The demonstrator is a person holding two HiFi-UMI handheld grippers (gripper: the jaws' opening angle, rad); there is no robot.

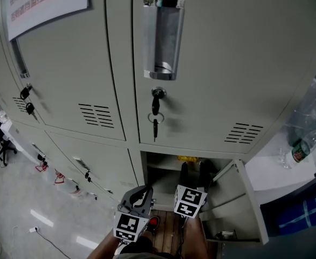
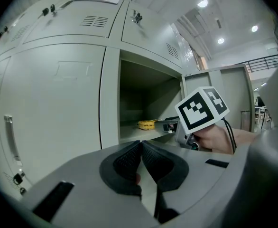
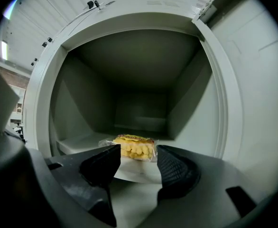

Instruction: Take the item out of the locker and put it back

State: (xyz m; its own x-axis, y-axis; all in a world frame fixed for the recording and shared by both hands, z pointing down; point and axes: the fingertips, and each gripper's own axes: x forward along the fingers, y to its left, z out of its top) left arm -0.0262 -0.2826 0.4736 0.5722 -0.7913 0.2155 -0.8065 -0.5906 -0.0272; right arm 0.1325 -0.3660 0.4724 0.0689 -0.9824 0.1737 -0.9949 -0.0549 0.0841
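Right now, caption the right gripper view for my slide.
Open right gripper faces a yellow snack pack on the shelf inside the open locker.

Yellow packet (image 1: pixel 186 158) mostly hidden above right gripper (image 1: pixel 194 169); sign (image 1: pixel 45 1) cropped, illegible.

Your head camera looks steeply down the locker fronts (image 1: pixel 228 63) to the open compartment (image 1: pixel 159 169). Your right gripper view faces straight into it, close; the left gripper view looks across from outside (both share the yellow packet (image 3: pixel 134 147)).
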